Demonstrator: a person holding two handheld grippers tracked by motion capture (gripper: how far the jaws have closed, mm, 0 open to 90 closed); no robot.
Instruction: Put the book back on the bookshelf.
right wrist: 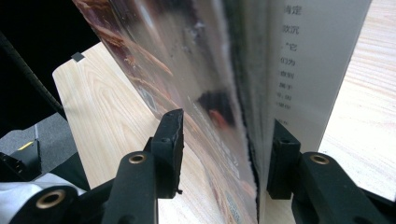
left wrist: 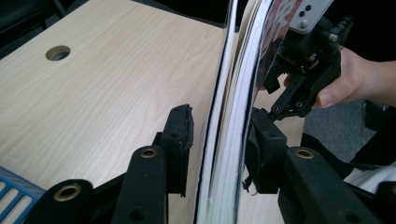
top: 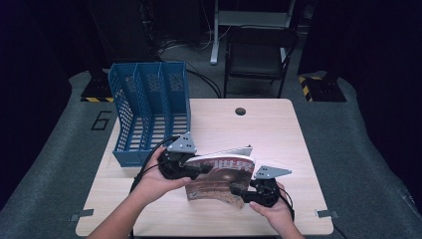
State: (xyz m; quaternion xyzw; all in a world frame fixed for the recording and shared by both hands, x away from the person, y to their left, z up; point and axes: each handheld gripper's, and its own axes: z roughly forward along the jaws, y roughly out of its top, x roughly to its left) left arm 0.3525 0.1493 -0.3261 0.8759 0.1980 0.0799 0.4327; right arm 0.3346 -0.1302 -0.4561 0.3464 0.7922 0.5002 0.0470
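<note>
Since it seems bound for the blue plastic file rack [top: 149, 112] at the tabletop's far left corner, the glossy brown-covered magazine [top: 221, 179] is held upright near the front edge between the part-open jaws of the left gripper [top: 201, 168] and right gripper [top: 238, 189], though whether the pads actually pinch it cannot be told.

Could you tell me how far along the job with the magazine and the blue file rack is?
Done: the magazine is held up, tilted, over the table. In hand: the right gripper clamps it; the left gripper straddles its edge, one pad still clear. Left: the blue file rack holds no magazine, so slotting it in probably remains.
</note>
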